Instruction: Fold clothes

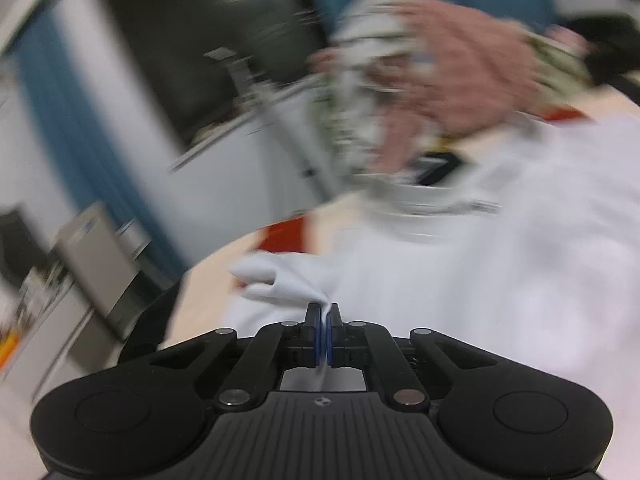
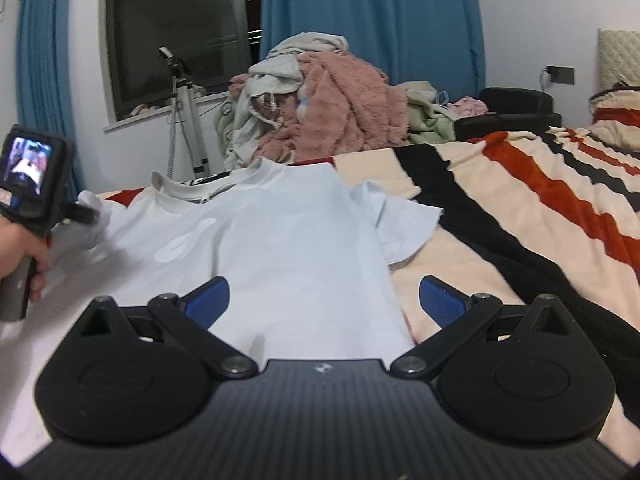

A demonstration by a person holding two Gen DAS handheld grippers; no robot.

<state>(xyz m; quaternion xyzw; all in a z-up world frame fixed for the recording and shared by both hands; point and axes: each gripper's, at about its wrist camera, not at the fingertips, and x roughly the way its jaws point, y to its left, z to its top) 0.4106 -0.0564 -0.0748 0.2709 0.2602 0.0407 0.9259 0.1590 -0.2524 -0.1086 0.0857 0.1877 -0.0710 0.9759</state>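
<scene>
1. Blue curtains [image 2: 360, 20] hang by a dark window [image 2: 176, 32] at the top of the right wrist view, and a bed with a striped blanket in cream, red and black [image 2: 520, 200] fills the right side.
2. On the bed lies a white short-sleeved cotton T-shirt [image 2: 280, 240], spread flat in the middle of that view, collar at the far end.
3. Behind it, top middle, sits a heap of unfolded clothes with a fluffy pink one [image 2: 340, 108] on top.
4. On the left edge, the left gripper [image 1: 323, 312] has its jaws closed, pinching a bit of the shirt's cloth. Its own view is blurry.
5. At the bottom of its view, the right gripper [image 2: 324, 300] has its jaws wide open and holds nothing.
6. I think the shirt is light, soft and floppy. It will sag and crease, so grab it at a sleeve [image 2: 400, 220] or hem corner, not the middle.
</scene>
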